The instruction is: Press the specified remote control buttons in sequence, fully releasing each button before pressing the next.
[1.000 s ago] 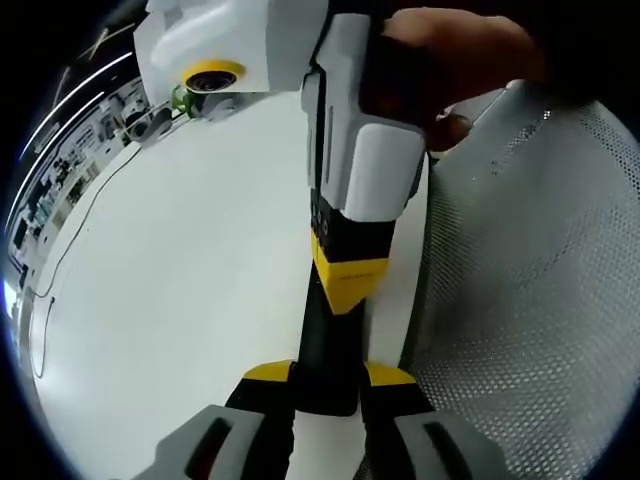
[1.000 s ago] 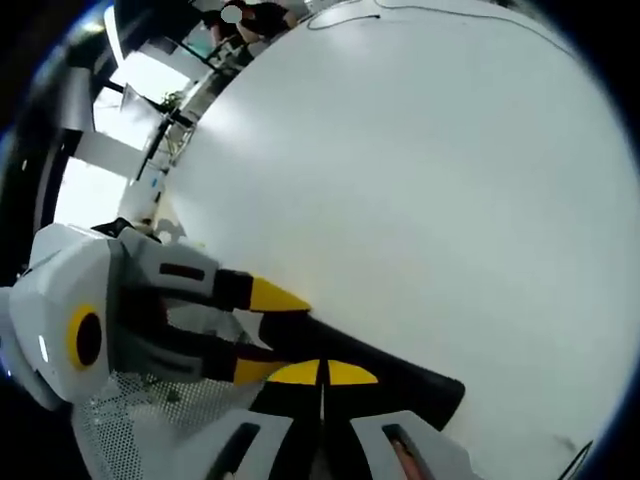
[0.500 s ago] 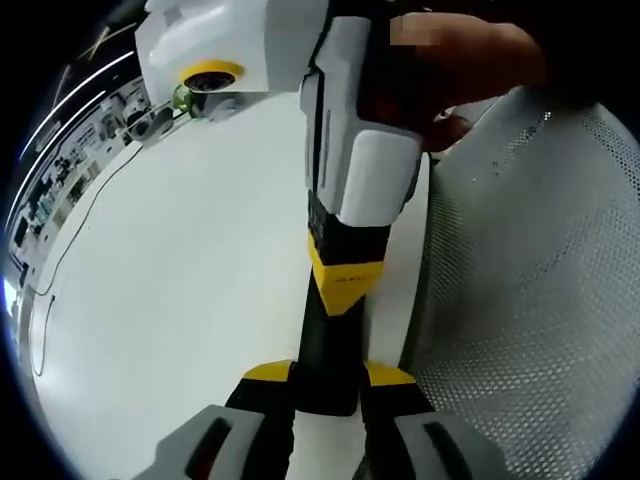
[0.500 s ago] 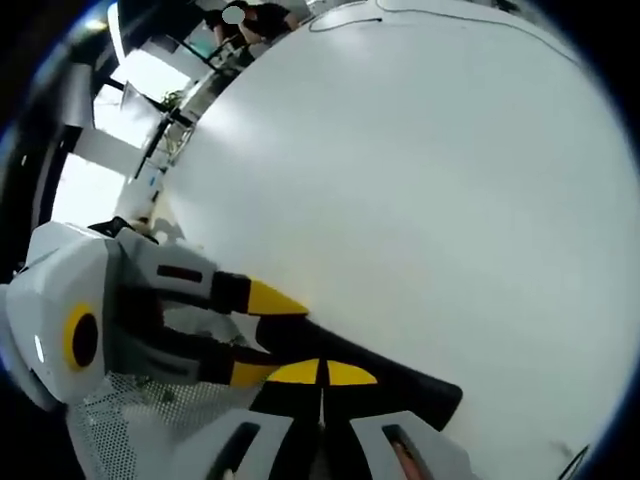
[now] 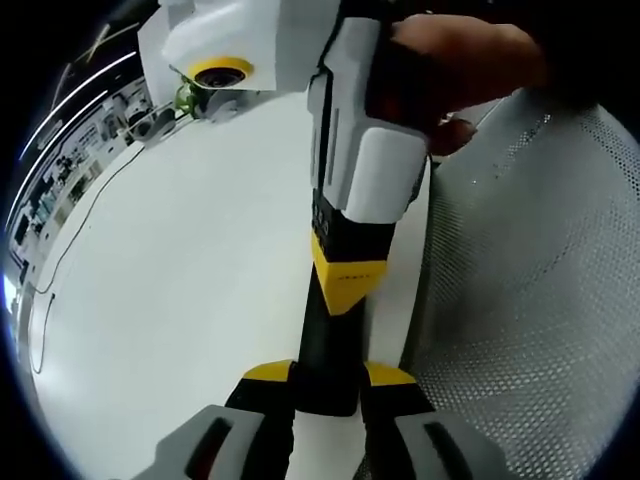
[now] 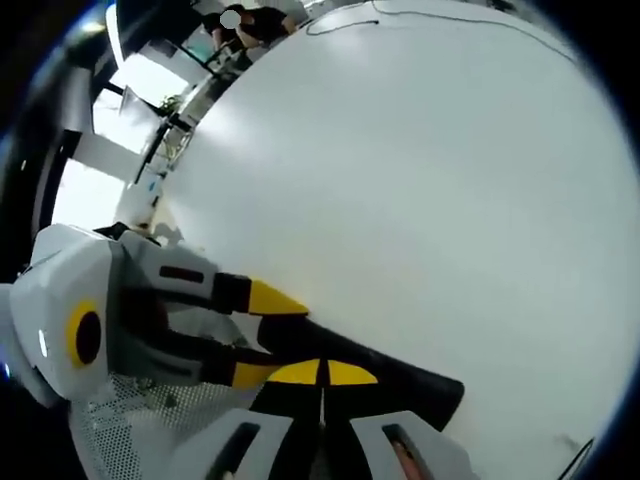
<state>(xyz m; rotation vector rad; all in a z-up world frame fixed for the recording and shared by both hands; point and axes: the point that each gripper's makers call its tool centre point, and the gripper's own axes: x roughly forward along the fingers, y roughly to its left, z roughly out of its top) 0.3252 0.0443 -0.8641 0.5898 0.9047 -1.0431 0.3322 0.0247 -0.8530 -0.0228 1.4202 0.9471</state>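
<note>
Remote [image 5: 327,350] lies flat, long axis running straight ahead from the left gripper [image 5: 328,374], whose jaws clamp its near end; right gripper [image 6: 322,373], jaws together, presses down on it.

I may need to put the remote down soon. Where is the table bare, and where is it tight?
Bare white table stretches left of the remote, out to the thin cable near the far edge. It is crowded at the remote: the left gripper clamps it, the right gripper sits on top, and the mesh tray flanks its right side.
</note>
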